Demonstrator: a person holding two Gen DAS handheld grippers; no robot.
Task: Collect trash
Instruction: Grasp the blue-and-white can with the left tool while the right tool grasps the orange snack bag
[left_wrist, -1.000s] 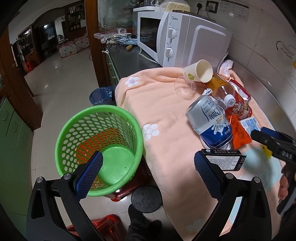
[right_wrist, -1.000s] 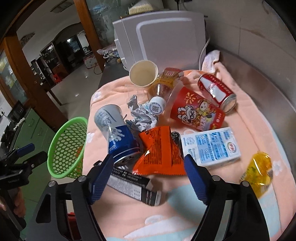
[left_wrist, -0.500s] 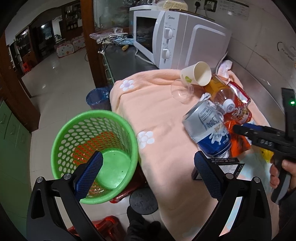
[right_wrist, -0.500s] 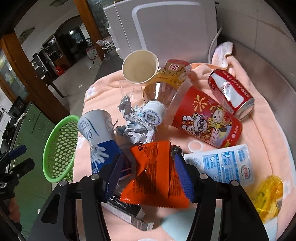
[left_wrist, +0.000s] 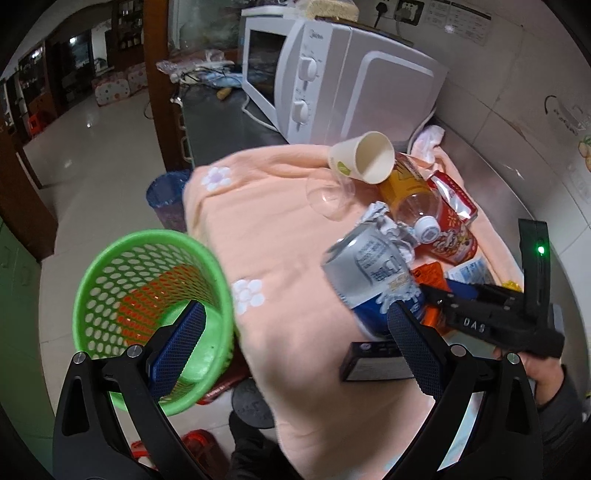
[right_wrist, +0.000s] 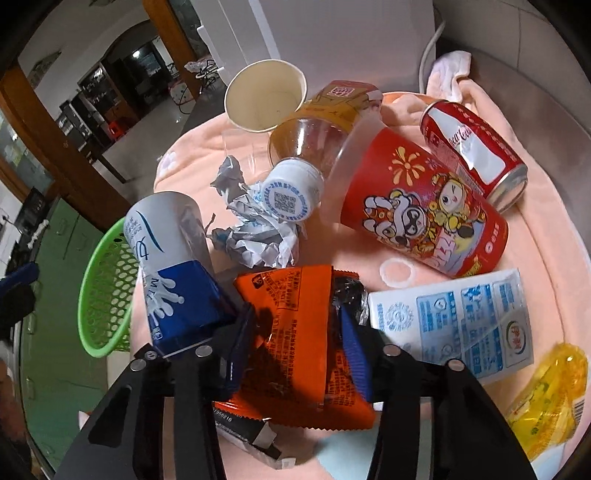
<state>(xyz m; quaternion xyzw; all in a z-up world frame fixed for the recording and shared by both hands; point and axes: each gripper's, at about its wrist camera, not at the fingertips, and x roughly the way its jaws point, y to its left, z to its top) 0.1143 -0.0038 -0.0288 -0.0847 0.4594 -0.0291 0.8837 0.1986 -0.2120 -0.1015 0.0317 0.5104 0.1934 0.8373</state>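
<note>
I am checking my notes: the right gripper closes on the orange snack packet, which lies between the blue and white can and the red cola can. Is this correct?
Not quite. The right gripper does close on the orange snack packet, beside the blue and white can, but its other neighbour is the white milk pouch, not the red cola can. The right wrist view shows it.

Glossy tiled floor (left_wrist: 92, 147) (wall (left_wrist: 517, 92) tiled too)

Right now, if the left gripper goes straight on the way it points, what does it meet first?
Probably the peach blanket at the counter's edge, which fills the gap ahead of the left gripper. The green basket stands to its left, the blue-and-white can to its right. Depth is unclear.
</note>
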